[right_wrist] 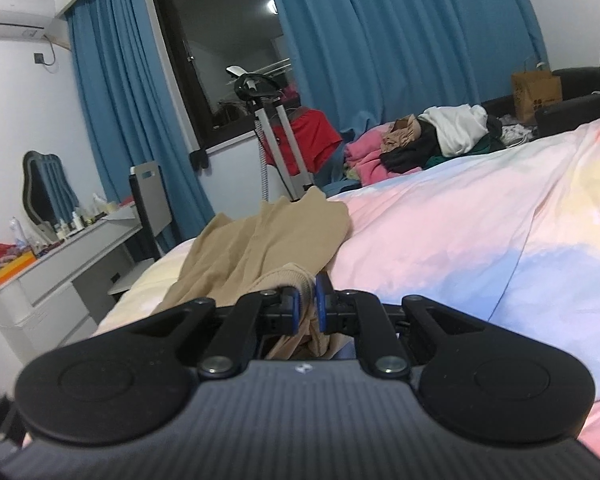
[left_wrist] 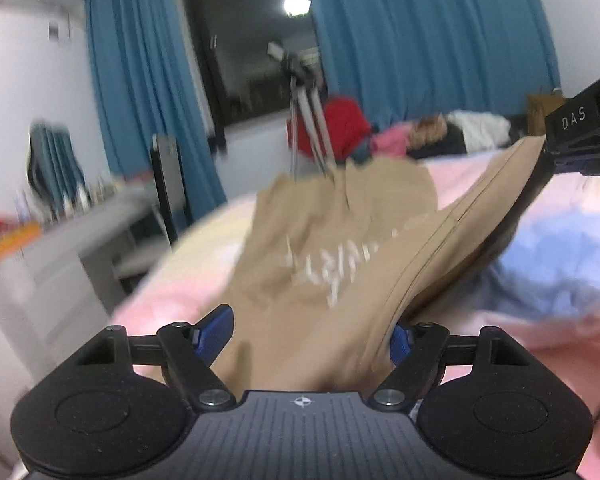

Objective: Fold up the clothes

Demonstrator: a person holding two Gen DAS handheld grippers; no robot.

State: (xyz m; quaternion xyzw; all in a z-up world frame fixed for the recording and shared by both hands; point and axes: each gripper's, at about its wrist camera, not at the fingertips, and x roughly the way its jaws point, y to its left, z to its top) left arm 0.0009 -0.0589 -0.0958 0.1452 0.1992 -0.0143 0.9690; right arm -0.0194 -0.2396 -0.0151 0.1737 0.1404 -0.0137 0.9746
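Observation:
A tan sweatshirt (left_wrist: 324,248) with white lettering lies on the pastel bedspread (left_wrist: 172,296). Its near edge runs between the wide-apart blue pads of my left gripper (left_wrist: 312,336); the view is blurred. The right gripper (left_wrist: 580,136) shows at the upper right, holding the sweatshirt's ribbed hem lifted. In the right wrist view my right gripper (right_wrist: 307,300) is shut on the tan ribbed hem, and the sweatshirt (right_wrist: 260,240) stretches away over the bed (right_wrist: 480,232).
A pile of clothes (right_wrist: 432,140) lies at the bed's far end. A grey dressing table (right_wrist: 68,260) with bottles and a mirror stands left of the bed, with a chair (right_wrist: 152,208). A garment steamer stand (right_wrist: 280,136) and blue curtains (right_wrist: 400,40) are behind.

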